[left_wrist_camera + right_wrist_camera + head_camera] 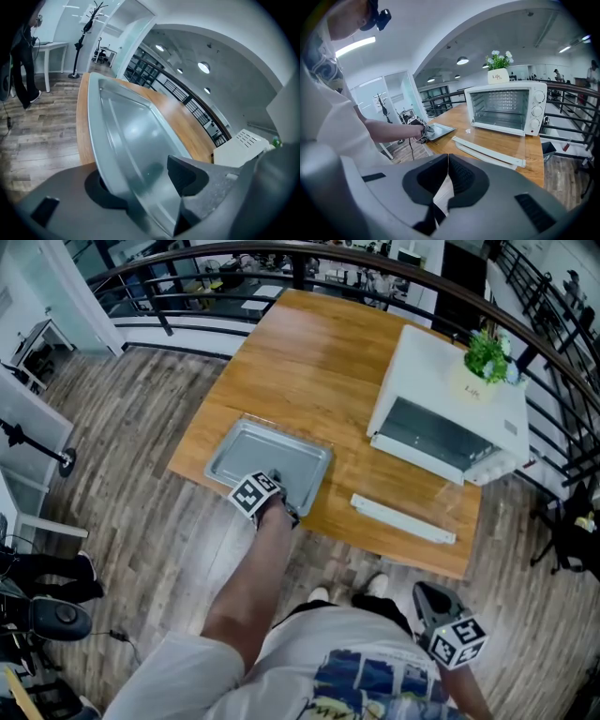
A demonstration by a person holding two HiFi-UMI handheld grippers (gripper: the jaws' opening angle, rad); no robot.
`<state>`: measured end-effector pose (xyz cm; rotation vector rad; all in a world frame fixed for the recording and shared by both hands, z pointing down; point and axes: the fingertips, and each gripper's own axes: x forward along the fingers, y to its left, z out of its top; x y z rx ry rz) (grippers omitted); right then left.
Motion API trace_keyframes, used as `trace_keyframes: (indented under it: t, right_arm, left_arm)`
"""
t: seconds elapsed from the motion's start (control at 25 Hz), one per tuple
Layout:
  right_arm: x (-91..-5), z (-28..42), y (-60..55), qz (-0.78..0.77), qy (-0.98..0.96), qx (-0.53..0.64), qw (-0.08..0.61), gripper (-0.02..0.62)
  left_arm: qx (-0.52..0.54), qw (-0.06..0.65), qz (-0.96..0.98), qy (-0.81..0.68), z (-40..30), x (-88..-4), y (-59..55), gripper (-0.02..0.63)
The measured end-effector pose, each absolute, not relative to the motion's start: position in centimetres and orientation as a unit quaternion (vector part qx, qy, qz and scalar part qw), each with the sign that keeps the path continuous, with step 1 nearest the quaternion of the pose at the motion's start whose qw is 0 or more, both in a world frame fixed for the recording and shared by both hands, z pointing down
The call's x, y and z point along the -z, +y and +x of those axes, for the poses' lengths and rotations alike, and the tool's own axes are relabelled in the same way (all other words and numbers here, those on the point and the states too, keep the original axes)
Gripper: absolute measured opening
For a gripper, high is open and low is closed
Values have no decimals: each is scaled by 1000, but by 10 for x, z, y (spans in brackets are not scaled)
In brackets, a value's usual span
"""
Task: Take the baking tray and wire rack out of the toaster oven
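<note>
Silver metal baking tray (267, 457) is out on our bench (309, 362) corner; left jaws apart round it, right jaws together; rack next.

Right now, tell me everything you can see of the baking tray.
The baking tray is a shallow rectangular pan of dull grey metal with rounded corners and a raised, flared rim. It is empty and out of the toaster oven, lying flat on the wooden table by its near-left corner, close to the edge. Its near rim sits between the open tongs of the left gripper, whose pads look clear of the metal. Nothing else touches it.
</note>
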<state>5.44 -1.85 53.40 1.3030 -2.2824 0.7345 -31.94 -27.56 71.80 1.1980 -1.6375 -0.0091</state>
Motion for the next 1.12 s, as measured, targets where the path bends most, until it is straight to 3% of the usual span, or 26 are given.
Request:
trace_keyframes:
  t: [0.48,1.12]
  right_arm:
    - [-531,42,-16,463,-821,-262,207,5]
    - [-529,31,24,477,-808,-273,211,5]
  left_arm:
    - [-80,501,451,-734,-341,-714,-261,324]
    - [-63,502,461,-729,-346,-723,-237,331]
